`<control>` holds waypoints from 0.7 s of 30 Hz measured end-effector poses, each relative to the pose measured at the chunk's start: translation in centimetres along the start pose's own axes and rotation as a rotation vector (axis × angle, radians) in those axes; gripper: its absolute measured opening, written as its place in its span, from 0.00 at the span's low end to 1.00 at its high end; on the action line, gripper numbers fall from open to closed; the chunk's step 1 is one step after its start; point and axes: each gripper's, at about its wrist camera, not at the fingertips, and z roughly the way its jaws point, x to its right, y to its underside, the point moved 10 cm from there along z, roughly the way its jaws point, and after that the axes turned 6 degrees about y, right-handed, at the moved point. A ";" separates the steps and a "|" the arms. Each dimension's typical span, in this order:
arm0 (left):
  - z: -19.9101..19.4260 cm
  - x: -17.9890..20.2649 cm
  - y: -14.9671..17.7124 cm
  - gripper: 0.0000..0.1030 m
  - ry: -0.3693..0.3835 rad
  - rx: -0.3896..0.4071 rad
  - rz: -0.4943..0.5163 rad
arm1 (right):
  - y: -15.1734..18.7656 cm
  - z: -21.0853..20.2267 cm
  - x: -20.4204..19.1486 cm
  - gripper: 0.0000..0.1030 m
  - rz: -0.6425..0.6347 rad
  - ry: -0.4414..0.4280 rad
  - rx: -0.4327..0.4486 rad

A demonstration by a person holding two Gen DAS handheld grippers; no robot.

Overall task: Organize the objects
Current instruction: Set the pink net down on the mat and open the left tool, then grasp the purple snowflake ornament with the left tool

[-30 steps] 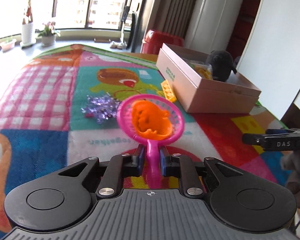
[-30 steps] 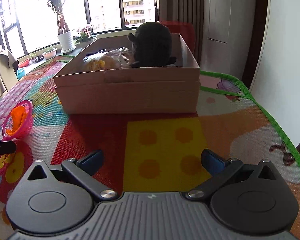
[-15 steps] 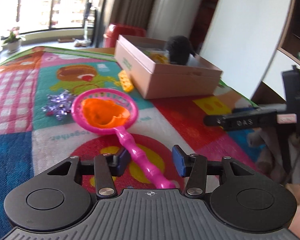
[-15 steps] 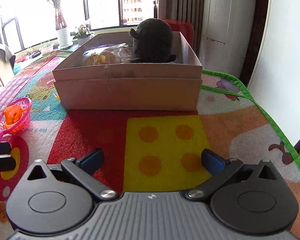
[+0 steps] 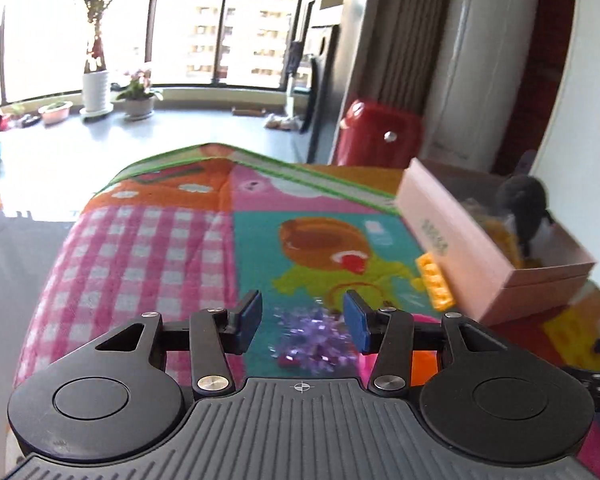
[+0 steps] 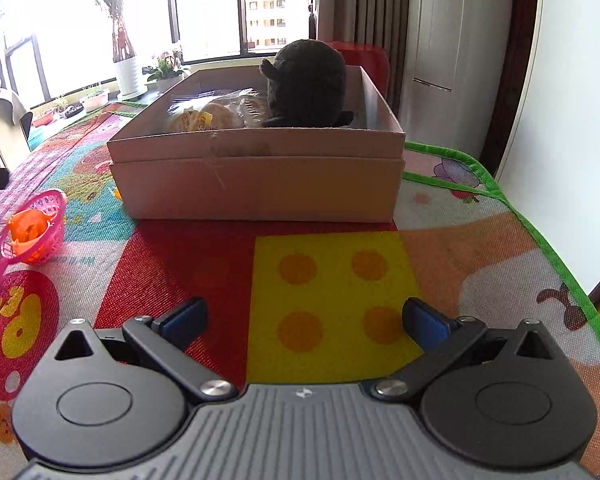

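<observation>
My left gripper (image 5: 302, 322) is open and empty, right over a purple shiny bow (image 5: 314, 342) on the colourful mat (image 5: 148, 240). The pink toy net (image 6: 36, 226) with an orange toy (image 6: 28, 232) in it lies on the mat at the left of the right wrist view; in the left wrist view only a sliver of the net (image 5: 424, 360) shows behind the right finger. A cardboard box (image 6: 260, 172) holds a dark plush toy (image 6: 306, 84) and a bagged snack (image 6: 208, 118). My right gripper (image 6: 304, 320) is open and empty over the yellow patch.
A yellow toy brick (image 5: 436, 282) lies against the box (image 5: 460, 248). A red object (image 5: 380, 134) stands behind the table. A white wall (image 6: 572, 120) is at the right. The mat's green edge (image 6: 540, 240) marks the table's right side.
My left gripper let go of the pink net's handle, opened, and moved left to the purple bow. The net now lies on the mat. The right gripper barely moved.
</observation>
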 end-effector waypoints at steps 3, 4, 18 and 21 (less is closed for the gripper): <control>1.6 -0.2 0.5 0.49 0.039 -0.047 -0.012 | 0.0 0.0 0.0 1.00 0.002 -0.002 0.001; 1.9 0.0 0.8 0.49 0.053 -0.058 -0.014 | 0.0 0.0 0.0 1.00 0.002 -0.002 0.001; 2.0 1.4 2.5 0.53 0.047 -0.071 0.043 | 0.0 -0.1 0.0 1.00 0.003 -0.004 0.002; 2.0 1.7 2.7 0.54 0.052 -0.073 0.058 | -0.1 0.0 0.0 1.00 0.001 -0.002 0.002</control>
